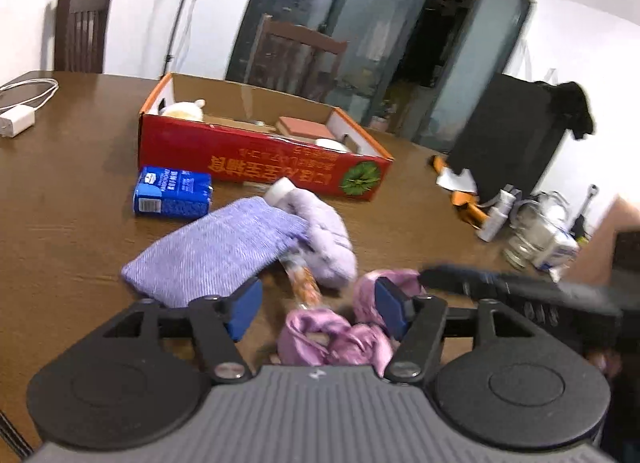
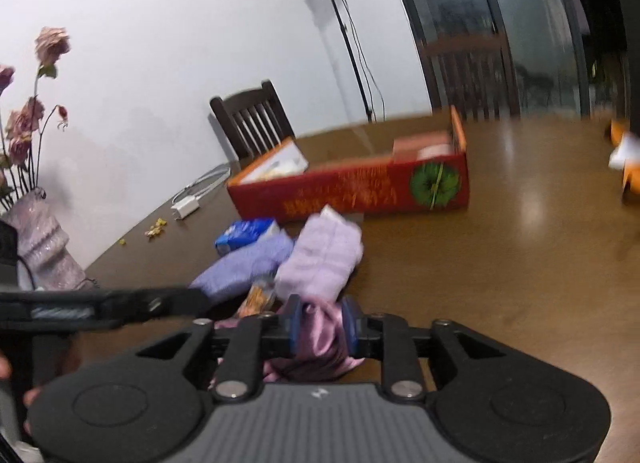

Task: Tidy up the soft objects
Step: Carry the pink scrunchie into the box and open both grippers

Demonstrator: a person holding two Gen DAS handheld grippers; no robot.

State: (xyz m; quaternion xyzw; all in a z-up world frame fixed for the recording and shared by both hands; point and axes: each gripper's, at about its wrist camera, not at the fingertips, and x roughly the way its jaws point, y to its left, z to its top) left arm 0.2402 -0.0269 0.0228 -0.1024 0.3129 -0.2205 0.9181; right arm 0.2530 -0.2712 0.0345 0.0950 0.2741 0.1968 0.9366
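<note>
A crumpled pink satin cloth (image 1: 332, 339) lies on the brown table (image 1: 60, 203) between the wide-apart pads of my left gripper (image 1: 316, 311), which is open. My right gripper (image 2: 322, 327) has its blue pads pressed on the same pink cloth (image 2: 320, 337). Just beyond lie a purple knitted pouch (image 1: 216, 251), a lilac fluffy towel (image 1: 328, 239) and a snack packet (image 1: 302, 283). Farther back stands the open red cardboard box (image 1: 260, 155), holding a cream plush toy (image 1: 186, 109).
A blue carton (image 1: 172, 193) lies left of the pouch. A white charger with cable (image 1: 16, 121) sits far left. Bottles and jars (image 1: 536, 231) crowd the right edge. A vase of flowers (image 2: 40, 243) stands at the left in the right wrist view. Chairs (image 2: 252, 119) ring the table.
</note>
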